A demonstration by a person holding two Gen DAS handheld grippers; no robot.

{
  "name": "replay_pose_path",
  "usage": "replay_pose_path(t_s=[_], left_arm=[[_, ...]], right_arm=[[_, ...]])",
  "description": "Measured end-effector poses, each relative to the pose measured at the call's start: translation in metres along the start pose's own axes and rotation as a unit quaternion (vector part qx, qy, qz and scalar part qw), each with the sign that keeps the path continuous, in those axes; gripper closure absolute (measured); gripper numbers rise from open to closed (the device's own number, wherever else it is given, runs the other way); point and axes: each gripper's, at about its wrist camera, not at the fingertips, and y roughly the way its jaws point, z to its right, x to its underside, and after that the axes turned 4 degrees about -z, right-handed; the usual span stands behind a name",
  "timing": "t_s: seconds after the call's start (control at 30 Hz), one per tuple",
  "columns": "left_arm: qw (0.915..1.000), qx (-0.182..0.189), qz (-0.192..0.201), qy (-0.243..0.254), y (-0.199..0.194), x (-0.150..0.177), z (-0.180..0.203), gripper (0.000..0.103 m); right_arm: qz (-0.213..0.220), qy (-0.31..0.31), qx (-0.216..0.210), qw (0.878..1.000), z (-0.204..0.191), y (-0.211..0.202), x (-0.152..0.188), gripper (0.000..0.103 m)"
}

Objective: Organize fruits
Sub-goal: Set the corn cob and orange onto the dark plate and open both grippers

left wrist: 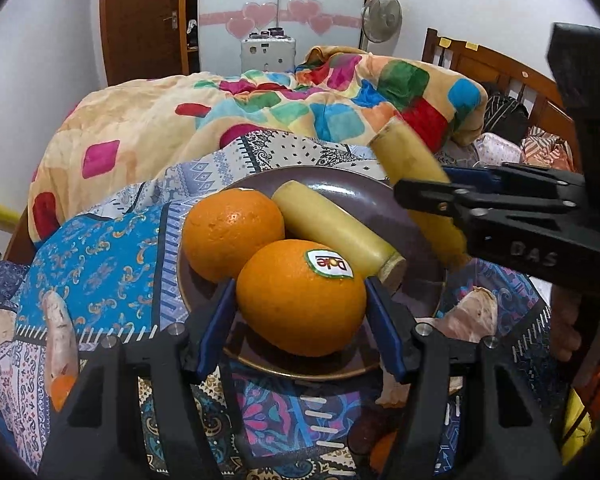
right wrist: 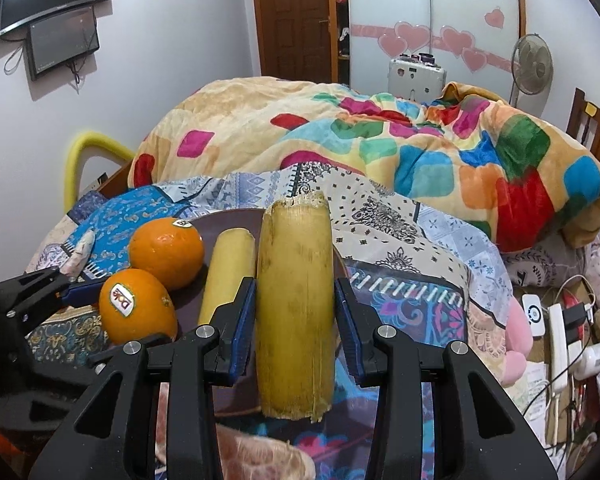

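Our left tongs [left wrist: 300,304] clamp the stickered orange [left wrist: 300,296] on the brown plate [left wrist: 360,196] on the bed; our right tongs [right wrist: 296,304] grip a banana piece [right wrist: 296,300] just above the plate's edge.

Orange oranges [left wrist: 300,300]; brown plate [left wrist: 340,188]; multicoloured blanket [left wrist: 260,112].

"Dole" sticker [left wrist: 328,264] on the near orange [left wrist: 300,300], upside down in the left wrist view, sideways in the right wrist view. Raised "DAS" lettering on the right gripper [left wrist: 428,194] body, right of that orange. Far orange's sticker unreadable.
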Motion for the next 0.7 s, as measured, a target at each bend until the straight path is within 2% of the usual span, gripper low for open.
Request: replay_pose_path(t_s=[0.5, 0.7], left_arm=[[0.9999, -0.002, 0.008, -0.013, 0.000, 0.001, -0.008, 0.032], [0.9994, -0.016, 0.025, -0.020, -0.012, 0.001, -0.010, 0.020]], right_arm=[[-0.043, 0.012, -0.017, 0.999, 0.002, 0.030, -0.004, 0.067], [-0.013, 0.001, -0.007, 1.000, -0.002, 0.007, -0.005, 0.067]])
